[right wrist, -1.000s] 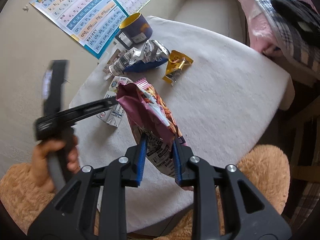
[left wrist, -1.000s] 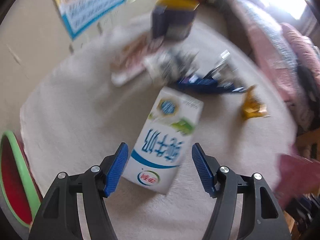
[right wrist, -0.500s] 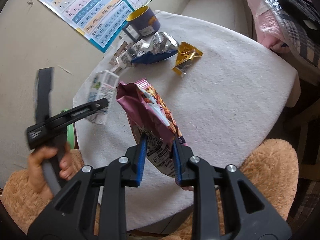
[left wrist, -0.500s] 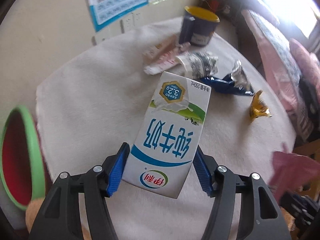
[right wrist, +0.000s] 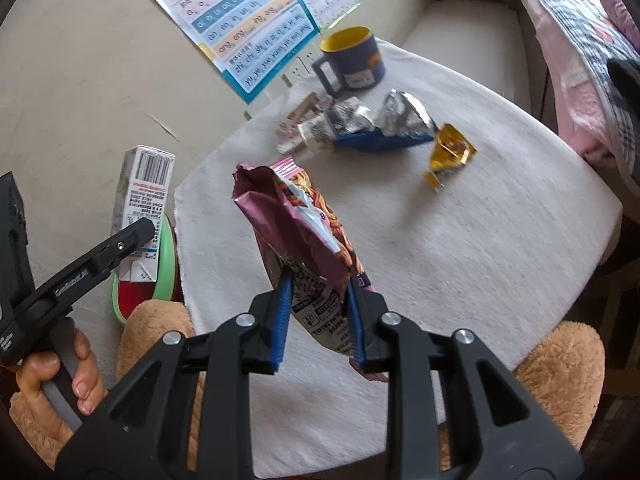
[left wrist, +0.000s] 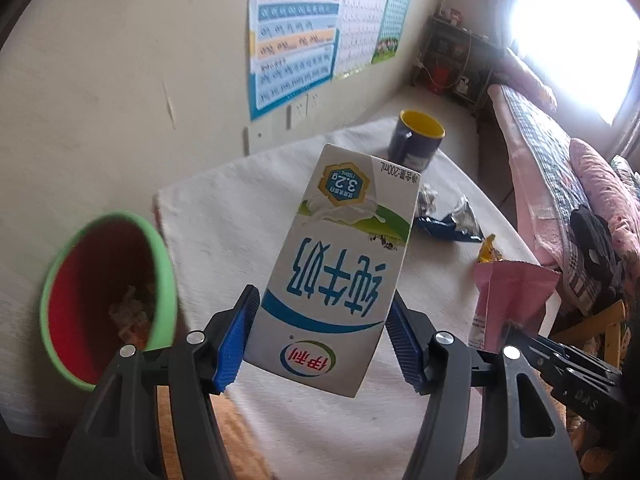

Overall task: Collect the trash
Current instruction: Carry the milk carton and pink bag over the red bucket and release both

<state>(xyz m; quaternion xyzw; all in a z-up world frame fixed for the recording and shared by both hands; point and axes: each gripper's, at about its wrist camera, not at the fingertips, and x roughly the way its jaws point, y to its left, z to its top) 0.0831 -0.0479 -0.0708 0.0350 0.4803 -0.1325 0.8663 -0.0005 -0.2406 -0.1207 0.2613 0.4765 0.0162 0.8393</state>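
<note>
My left gripper (left wrist: pixel 320 336) is shut on a white and blue milk carton (left wrist: pixel 340 264), held in the air off the table's left edge, beside a green-rimmed red bin (left wrist: pixel 108 296) with some trash inside. In the right wrist view the carton (right wrist: pixel 142 204) hangs just above the bin (right wrist: pixel 164 264). My right gripper (right wrist: pixel 318 320) is shut on a pink snack bag (right wrist: pixel 304 232), held above the white table (right wrist: pixel 480 240). The bag also shows in the left wrist view (left wrist: pixel 508 292).
On the table lie a gold wrapper (right wrist: pixel 448 152), a blue and silver bag (right wrist: pixel 380 132), crumpled wrappers (right wrist: pixel 316 124) and a blue mug with yellow inside (right wrist: pixel 352 60). A wall with posters is behind. A bed (left wrist: pixel 560 168) stands to the right.
My left gripper closed on the milk carton, lifted it off the table and carried it left toward the bin. My right gripper kept holding the snack bag nearly still.
</note>
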